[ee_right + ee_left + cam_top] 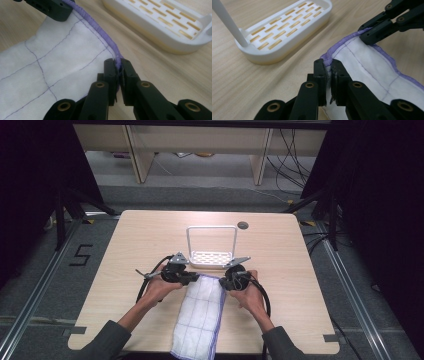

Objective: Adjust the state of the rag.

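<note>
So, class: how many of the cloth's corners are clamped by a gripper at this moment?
2. The left gripper is shut on the far left corner of the cloth; the right gripper is shut on its far right corner. The near end hangs over the table edge, its corners partly out of view.

white cloth (199, 315) — purple-edged, white rack (212, 256)

White quilted cloth (201, 312), purple-edged — lies flat, lengthwise, just before the white slotted rack (212, 254); far corners pinched.
</note>
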Demonstrator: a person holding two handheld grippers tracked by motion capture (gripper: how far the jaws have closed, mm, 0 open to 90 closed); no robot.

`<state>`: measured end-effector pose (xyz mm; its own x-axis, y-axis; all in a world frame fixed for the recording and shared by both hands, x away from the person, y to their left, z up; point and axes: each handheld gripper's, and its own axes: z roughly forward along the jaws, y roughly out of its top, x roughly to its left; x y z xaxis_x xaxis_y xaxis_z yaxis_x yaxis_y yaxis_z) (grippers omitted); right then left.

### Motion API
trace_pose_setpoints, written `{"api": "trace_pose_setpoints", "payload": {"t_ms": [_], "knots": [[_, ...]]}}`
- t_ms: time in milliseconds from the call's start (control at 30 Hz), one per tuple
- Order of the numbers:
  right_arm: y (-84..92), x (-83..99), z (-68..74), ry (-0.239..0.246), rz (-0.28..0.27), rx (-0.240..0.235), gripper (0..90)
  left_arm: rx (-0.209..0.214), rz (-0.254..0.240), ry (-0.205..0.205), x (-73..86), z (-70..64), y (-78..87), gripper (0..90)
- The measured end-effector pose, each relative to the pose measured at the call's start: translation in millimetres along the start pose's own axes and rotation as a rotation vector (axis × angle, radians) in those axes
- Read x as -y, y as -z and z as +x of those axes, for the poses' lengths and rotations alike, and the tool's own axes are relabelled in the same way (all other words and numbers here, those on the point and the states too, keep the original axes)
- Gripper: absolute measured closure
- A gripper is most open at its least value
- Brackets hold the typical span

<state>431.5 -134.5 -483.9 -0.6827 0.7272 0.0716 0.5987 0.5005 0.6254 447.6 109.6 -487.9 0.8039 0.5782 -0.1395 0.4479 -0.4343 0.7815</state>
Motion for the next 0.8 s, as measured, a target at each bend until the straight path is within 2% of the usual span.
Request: {"api": "trace_pose_setpoints", "payload": {"t_ms": [67,133,200,267,433,533,567,600,700,733,800], "knots": [[1.1,0.0,1.3,-0.009,-0.028,0.000,85.2,0.002,-0.012,-0.007,-0.8,-2.0,5.2,83.0],[6.2,-1.7,3.6,-0.018,-0.019,-0.014,85.2,0.005,-0.016,-0.008,-2.5,-3.0,9.3,83.0],[7.9,-4.0,4.7,0.008,-0.038,-0.014,85.2,0.011,-0.022,-0.013,-3.7,-4.1,13.4,82.9],[11.9,-6.7,6.3,0.013,-0.045,-0.019,85.2,0.014,-0.022,-0.016,-4.0,-4.6,16.9,82.9],[20.6,-10.1,9.6,0.053,-0.082,-0.031,85.2,0.023,-0.050,0.006,-5.2,-6.8,26.8,82.8],[23.1,-10.7,10.6,0.053,-0.092,-0.034,85.2,0.023,-0.059,0.006,-6.7,-8.6,32.8,82.9],[24.5,-10.4,12.7,0.044,-0.112,-0.036,85.2,0.022,-0.064,0.003,-7.4,-8.9,34.5,82.9],[26.5,-11.2,12.8,0.060,-0.110,-0.042,85.2,0.025,-0.068,0.008,-7.9,-9.8,35.7,82.9],[30.9,-11.6,16.6,0.062,-0.109,-0.038,85.2,0.022,-0.071,-0.006,-8.4,-12.8,38.8,82.9],[29.8,-11.2,18.5,0.070,-0.131,-0.035,85.2,0.028,-0.073,-0.008,-8.7,-14.0,39.6,82.9],[33.1,-11.7,20.8,0.079,-0.121,-0.040,85.1,0.026,-0.075,-0.017,-9.5,-16.6,43.1,82.9]]}}
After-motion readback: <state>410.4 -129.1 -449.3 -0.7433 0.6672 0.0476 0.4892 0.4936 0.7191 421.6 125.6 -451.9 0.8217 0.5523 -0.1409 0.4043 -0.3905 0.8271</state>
